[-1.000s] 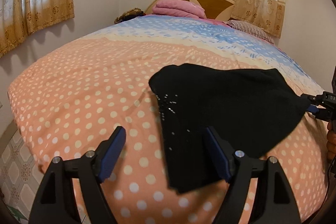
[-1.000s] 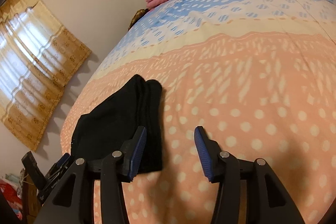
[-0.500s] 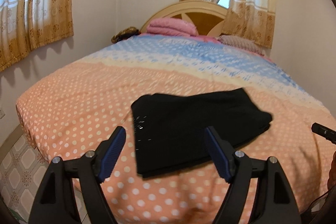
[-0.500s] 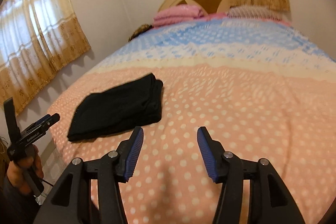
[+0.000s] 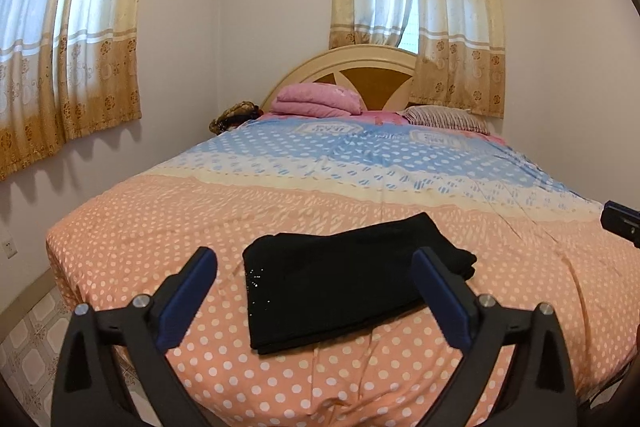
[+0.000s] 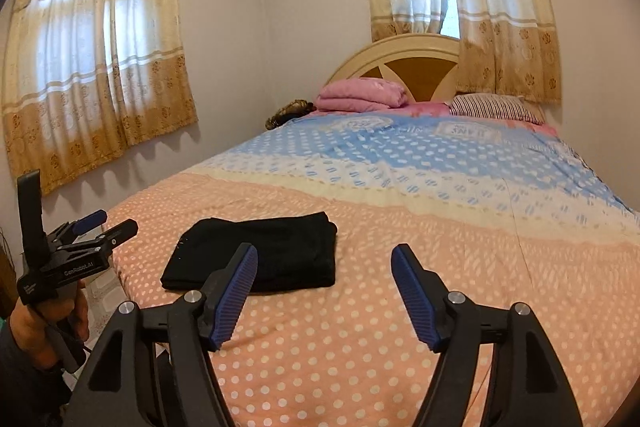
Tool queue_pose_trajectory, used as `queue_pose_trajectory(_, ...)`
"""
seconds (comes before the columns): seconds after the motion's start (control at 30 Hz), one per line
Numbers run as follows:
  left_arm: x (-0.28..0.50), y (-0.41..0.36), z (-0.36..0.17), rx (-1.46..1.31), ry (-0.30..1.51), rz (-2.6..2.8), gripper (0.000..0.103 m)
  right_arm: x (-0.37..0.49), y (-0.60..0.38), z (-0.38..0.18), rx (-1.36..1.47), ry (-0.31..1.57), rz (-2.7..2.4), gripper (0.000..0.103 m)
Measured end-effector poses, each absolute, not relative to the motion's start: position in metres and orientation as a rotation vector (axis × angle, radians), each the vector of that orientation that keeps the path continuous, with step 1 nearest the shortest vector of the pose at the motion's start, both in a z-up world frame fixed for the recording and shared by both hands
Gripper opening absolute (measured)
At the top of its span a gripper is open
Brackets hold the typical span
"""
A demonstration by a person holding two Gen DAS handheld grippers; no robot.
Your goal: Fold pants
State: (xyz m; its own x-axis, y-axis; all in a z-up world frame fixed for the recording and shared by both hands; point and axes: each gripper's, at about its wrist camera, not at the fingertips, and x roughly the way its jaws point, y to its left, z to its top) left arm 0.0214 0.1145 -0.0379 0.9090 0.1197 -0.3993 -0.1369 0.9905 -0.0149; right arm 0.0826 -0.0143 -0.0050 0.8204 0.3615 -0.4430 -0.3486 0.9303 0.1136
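The black pants (image 5: 344, 275) lie folded into a flat rectangle near the foot of the bed, on the orange dotted part of the cover; the right wrist view shows the pants (image 6: 260, 251) too. My left gripper (image 5: 316, 291) hangs above and in front of them, its jaws opening wide, nothing between the pads. My right gripper (image 6: 324, 291) is off to the right of the pants, jaws opening, also holding nothing. In the right wrist view the left gripper (image 6: 100, 223) appears at the left edge, held by a hand (image 6: 44, 323). The right gripper's tip (image 5: 622, 223) shows at the left wrist view's right edge.
The bed (image 5: 160, 227) fills the room, with a blue dotted band farther back. A folded pink blanket (image 5: 316, 101) and a striped pillow (image 5: 444, 117) lie by the headboard (image 5: 360, 67). Curtained windows are on the left and back walls. Tiled floor (image 5: 24, 335) lies left of the bed.
Both grippers have let go of the pants, pulled back and risen. The pants, earlier lifted at one edge, now lie flat and folded. Both sets of jaws stand wider.
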Motion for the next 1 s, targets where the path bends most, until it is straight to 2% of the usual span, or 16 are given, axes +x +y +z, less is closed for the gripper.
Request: queue_pose_trajectory(1.0, 0.016, 0.101, -0.035, -0.034, 0.410, 0.128, 0.102, 0.083, -0.020, -0.003, 0.056, 0.473, 0.381, 0.071)
